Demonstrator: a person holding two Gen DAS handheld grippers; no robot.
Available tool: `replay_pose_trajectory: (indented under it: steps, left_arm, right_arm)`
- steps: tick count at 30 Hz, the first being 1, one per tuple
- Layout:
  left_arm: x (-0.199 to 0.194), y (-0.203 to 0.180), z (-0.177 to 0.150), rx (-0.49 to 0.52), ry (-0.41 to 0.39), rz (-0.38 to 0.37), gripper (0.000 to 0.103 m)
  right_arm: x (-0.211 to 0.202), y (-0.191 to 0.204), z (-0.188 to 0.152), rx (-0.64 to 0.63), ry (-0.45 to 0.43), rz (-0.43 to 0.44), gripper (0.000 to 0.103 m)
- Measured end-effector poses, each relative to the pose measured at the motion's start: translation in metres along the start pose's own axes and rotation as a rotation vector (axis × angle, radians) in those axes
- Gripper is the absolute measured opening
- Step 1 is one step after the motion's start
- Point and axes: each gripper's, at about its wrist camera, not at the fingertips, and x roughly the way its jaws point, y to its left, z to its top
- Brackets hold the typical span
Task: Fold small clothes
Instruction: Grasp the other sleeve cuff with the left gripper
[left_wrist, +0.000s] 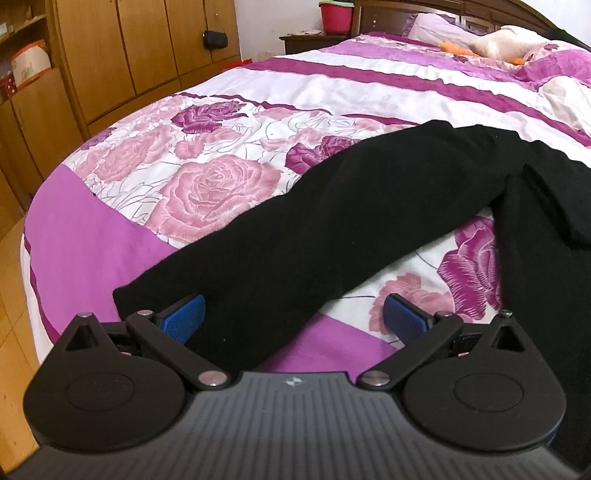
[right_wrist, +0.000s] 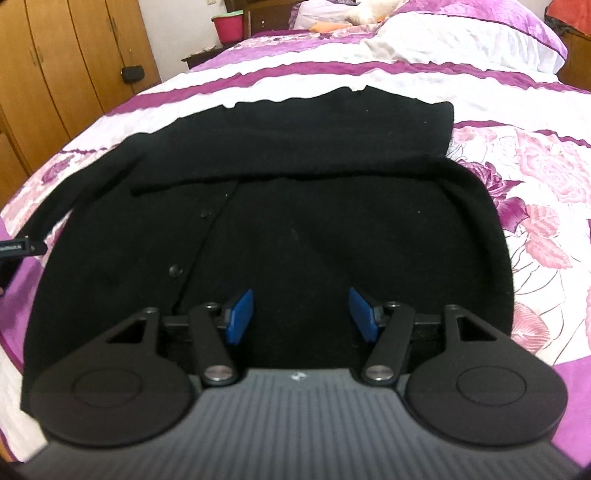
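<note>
Left wrist view: the left gripper (left_wrist: 293, 308) hangs low over the near edge of the bed (left_wrist: 92, 236), its jaws spread wide and holding nothing. Between the 2 blue pads (left_wrist: 184, 312) lies the cuff end of a sleeve (left_wrist: 280, 236) of the black cardigan (left_wrist: 535, 206). The sleeve stretches flat across the rose-printed bedspread from the near edge toward the garment's body at the right side of the view. A wooden wardrobe (left_wrist: 122, 48) stands beyond the bed's left edge, a pink bucket (left_wrist: 336, 16) sits on a nightstand near the head of the bed, and a white plush toy (left_wrist: 506, 42) lies by the pillow.

Right wrist view: the right gripper (right_wrist: 301, 315) hovers above the cardigan's (right_wrist: 295, 229) body, jaws open and empty. The cardigan lies spread on the bed (right_wrist: 535, 177) near its foot edge, button placket (right_wrist: 203, 236) facing up, with 1 sleeve folded across the upper part and the other trailing out to the left. The tip of the left gripper (right_wrist: 18, 249) shows at the left border, by that sleeve.
</note>
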Motion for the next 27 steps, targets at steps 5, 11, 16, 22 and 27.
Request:
replay_pose_trajectory:
  steps: [5, 11, 16, 22, 27]
  left_arm:
    - [0.006, 0.003, 0.001, -0.012, -0.010, 0.001, 0.103]
    - [0.011, 0.005, 0.005, -0.019, -0.016, 0.005, 0.103]
    - [0.014, 0.005, 0.006, -0.015, -0.029, 0.009, 0.103]
    - [0.019, 0.009, 0.008, -0.031, -0.077, 0.028, 0.095]
    - [0.019, 0.010, 0.010, -0.040, -0.093, 0.055, 0.082]
  right_arm:
    - [0.002, -0.003, -0.002, 0.030, 0.001, 0.008, 0.061]
    - [0.003, -0.006, -0.003, 0.040, -0.003, 0.016, 0.062]
    - [0.004, -0.006, -0.004, 0.039, -0.005, 0.018, 0.064]
    - [0.005, -0.005, -0.004, 0.032, -0.010, 0.022, 0.066]
    - [0.005, -0.003, -0.005, 0.019, -0.014, 0.019, 0.066]
